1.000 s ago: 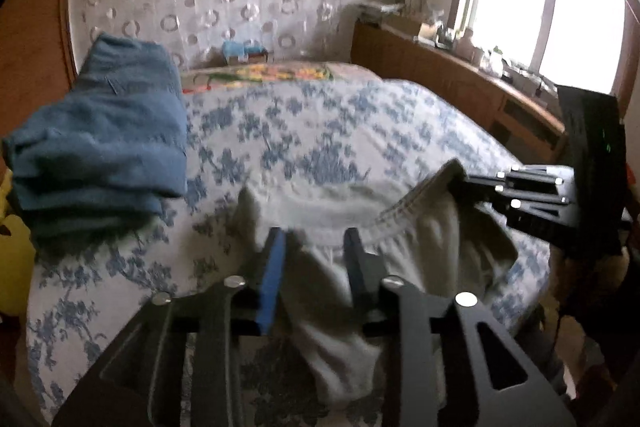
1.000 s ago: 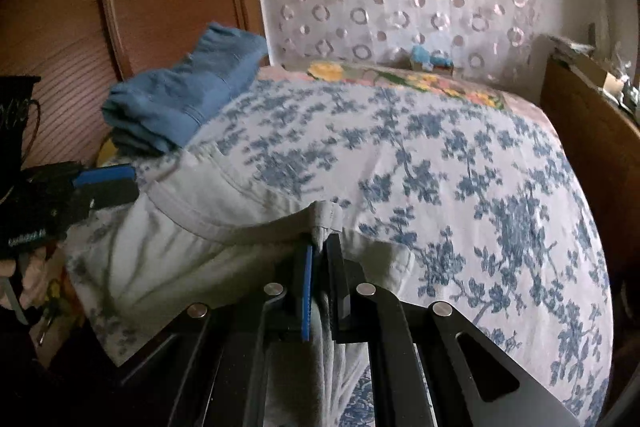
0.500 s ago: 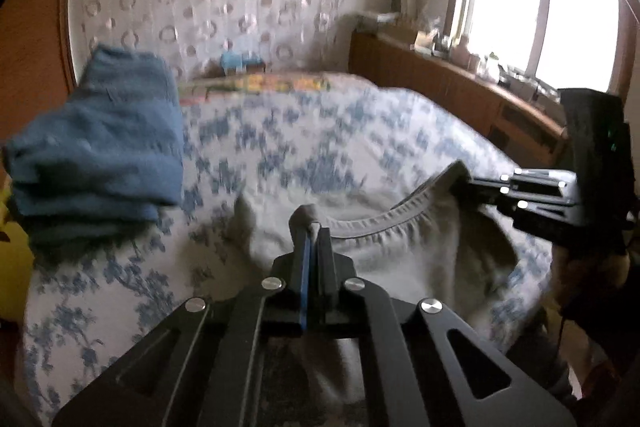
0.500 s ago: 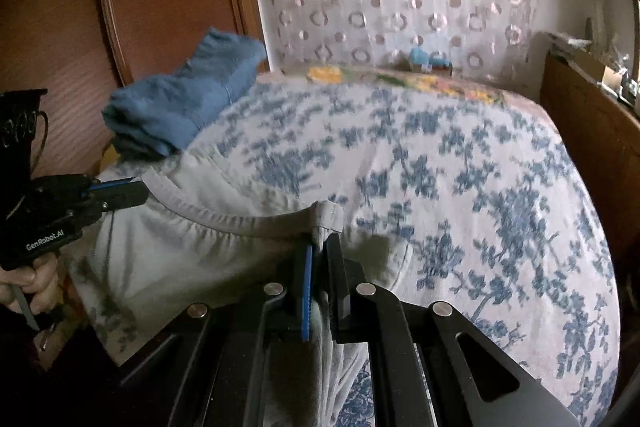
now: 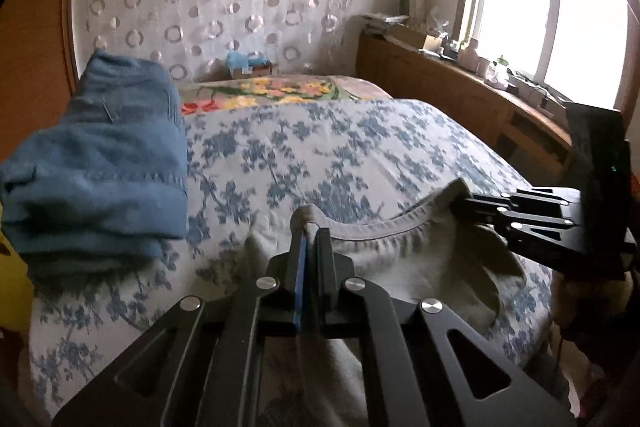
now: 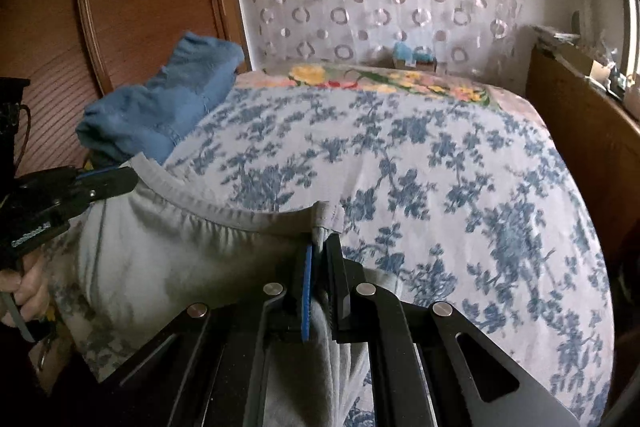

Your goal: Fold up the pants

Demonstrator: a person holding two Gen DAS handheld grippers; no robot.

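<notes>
Light grey pants (image 5: 404,259) lie at the near edge of the bed, waistband toward the headboard, legs hanging off the front. My left gripper (image 5: 310,239) is shut on the left corner of the elastic waistband (image 5: 376,227). My right gripper (image 6: 320,247) is shut on the right waistband corner; it also shows at the right of the left wrist view (image 5: 464,205). The waistband (image 6: 224,207) stretches between both grippers, lifted slightly off the bed. The left gripper shows at the left of the right wrist view (image 6: 128,179).
The bed has a blue floral bedspread (image 5: 340,147). A stack of folded blue jeans (image 5: 100,163) sits at the left side, next to the wooden wardrobe (image 6: 120,7). A wooden sideboard (image 5: 460,95) with clutter runs along the right under the window.
My left gripper closed on the waistband's left corner. Both grippers have since raised the waistband and pulled it taut, moving slightly toward the headboard.
</notes>
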